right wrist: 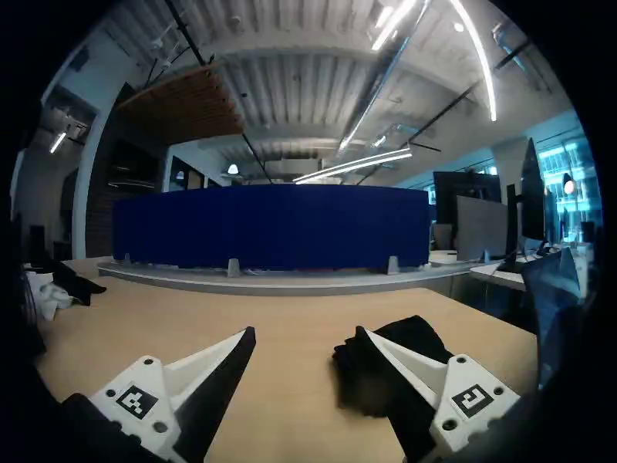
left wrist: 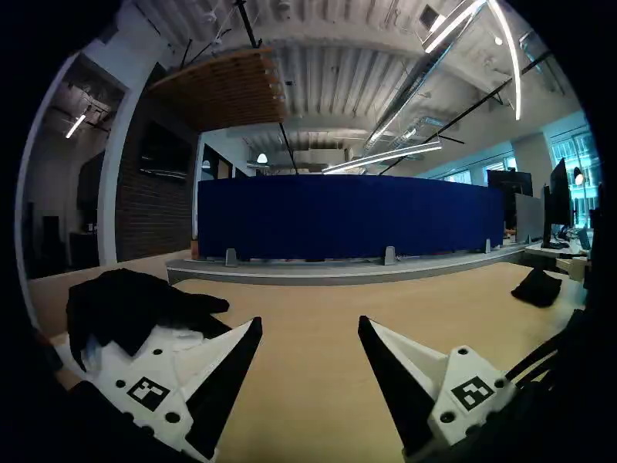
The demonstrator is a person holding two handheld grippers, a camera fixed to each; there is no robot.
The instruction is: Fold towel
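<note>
In the left gripper view, a crumpled black towel (left wrist: 131,302) lies heaped on the wooden table (left wrist: 324,301) at the left, just behind my left finger, with a bit of white cloth (left wrist: 179,336) under it. My left gripper (left wrist: 309,321) is open above bare tabletop. A small folded black towel (left wrist: 537,288) sits far right. In the right gripper view, that folded black towel (right wrist: 386,359) lies on the table (right wrist: 231,309), partly behind my right finger. My right gripper (right wrist: 305,332) is open, with nothing pressed between its fingers.
A long blue partition (left wrist: 347,216) on a grey base runs across the back of the table. Monitors (right wrist: 482,224) and desks stand at the right. A black and white cloth heap (right wrist: 58,292) lies at the far left of the right gripper view.
</note>
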